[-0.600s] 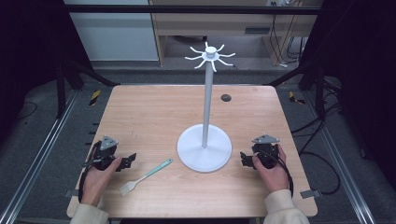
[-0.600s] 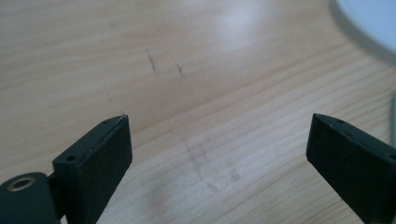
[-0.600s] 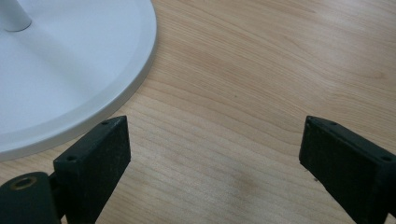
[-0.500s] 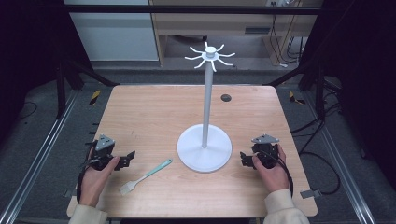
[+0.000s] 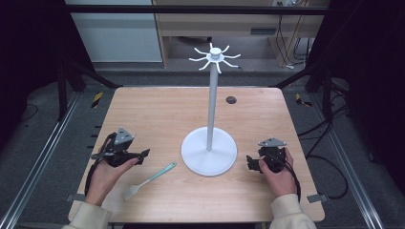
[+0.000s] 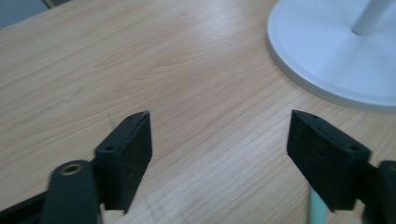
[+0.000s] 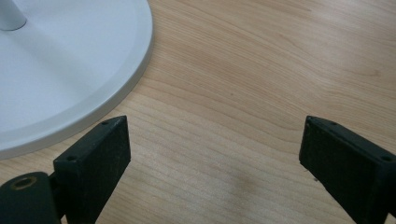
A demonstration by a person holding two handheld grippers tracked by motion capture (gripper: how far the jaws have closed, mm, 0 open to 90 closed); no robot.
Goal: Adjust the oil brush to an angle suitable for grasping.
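Observation:
A white stand (image 5: 208,151) with a round base, a thin pole and a ring of hooks on top rises at the table's middle. A pale green spatula (image 5: 150,180) lies flat to the left of the base, its head toward the near edge. My left gripper (image 5: 143,153) is held low just left of the spatula's handle and points at the base; its jaws stand open over bare wood (image 6: 219,154), with the handle tip (image 6: 316,210) by the right jaw. My right gripper (image 5: 249,162) rests right of the base (image 7: 70,70), open and holding nothing (image 7: 215,163).
A small dark round grommet (image 5: 231,99) sits in the wooden tabletop (image 5: 157,114) behind the stand. Metal rails run along both sides of the table, and cables trail on the floor at the right. Bare wood stretches across the far half of the table.
My left gripper has shifted a little forward and to the right, toward the stand's base. The right gripper, the spatula and the stand have kept still.

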